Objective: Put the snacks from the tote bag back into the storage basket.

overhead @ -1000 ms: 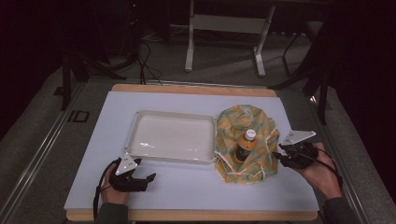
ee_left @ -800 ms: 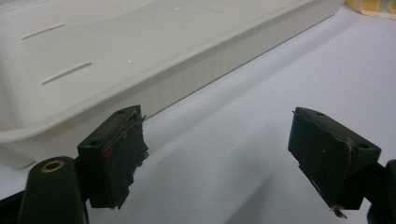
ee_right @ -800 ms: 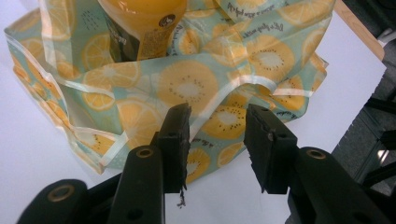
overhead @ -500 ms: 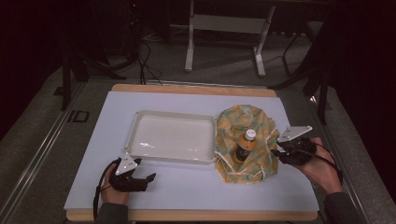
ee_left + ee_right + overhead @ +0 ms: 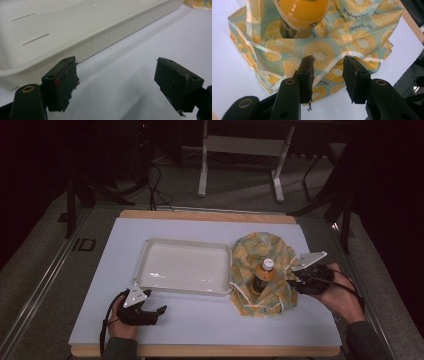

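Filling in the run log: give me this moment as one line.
left gripper: open, idle by tray | right gripper: open at bag edge | bottle: upright in bag

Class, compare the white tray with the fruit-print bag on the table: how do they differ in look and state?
The white tray is plain, rigid and flat with nothing in it; the fruit-print bag is patterned with citrus slices, soft and crumpled, with an orange bottle standing in it. The tray lies at the table's middle, the bag to its right. Both rest on the white table.
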Demonstrator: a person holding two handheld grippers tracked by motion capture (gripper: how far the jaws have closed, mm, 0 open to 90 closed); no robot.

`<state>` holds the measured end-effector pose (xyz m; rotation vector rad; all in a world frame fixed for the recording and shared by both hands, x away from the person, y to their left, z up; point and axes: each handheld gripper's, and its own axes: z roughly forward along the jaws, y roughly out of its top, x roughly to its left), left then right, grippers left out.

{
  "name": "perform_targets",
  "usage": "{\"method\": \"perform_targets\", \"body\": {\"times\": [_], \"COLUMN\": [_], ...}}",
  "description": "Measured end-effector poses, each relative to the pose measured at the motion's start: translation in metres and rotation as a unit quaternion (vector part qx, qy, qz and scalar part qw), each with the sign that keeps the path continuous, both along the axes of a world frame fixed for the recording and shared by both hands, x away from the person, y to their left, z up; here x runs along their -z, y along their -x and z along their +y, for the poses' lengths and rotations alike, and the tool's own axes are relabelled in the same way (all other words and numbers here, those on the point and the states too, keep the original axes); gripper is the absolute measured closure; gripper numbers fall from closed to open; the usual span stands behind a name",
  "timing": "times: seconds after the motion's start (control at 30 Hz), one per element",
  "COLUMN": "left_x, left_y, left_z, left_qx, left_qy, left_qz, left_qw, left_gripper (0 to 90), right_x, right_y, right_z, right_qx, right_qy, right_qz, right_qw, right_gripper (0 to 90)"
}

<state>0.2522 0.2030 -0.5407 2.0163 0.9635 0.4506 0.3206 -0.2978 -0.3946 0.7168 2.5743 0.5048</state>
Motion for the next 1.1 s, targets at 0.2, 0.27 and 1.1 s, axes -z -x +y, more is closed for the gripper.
{"method": "perform_targets", "body": {"times": [0.2,0.27,1.1], "left_x": [0.000,0.000,0.000], "left_y": [0.000,0.000,0.000], "left_z": [0.000,0.000,0.001], "left_qx": [0.000,0.000,-0.002], "left_qy": [0.001,0.001,0.003], "left_qz": [-0.001,-0.001,0.000], "left_qw": [1.0000,1.0000,1.0000], "left_gripper": [18.7,18.7,18.7], "right_x": [-0.004,-0.006,-0.017], "right_y": [-0.002,-0.002,-0.013], "right_z": [0.003,0.005,0.030], "right_qx": [-0.009,-0.013,-0.051], "right_qy": [0.001,0.002,0.023], "right_qz": [0.005,0.007,0.029], "right_qw": [0.9999,0.9999,0.9980], "right_gripper": [60.5,60.6,60.5]}}
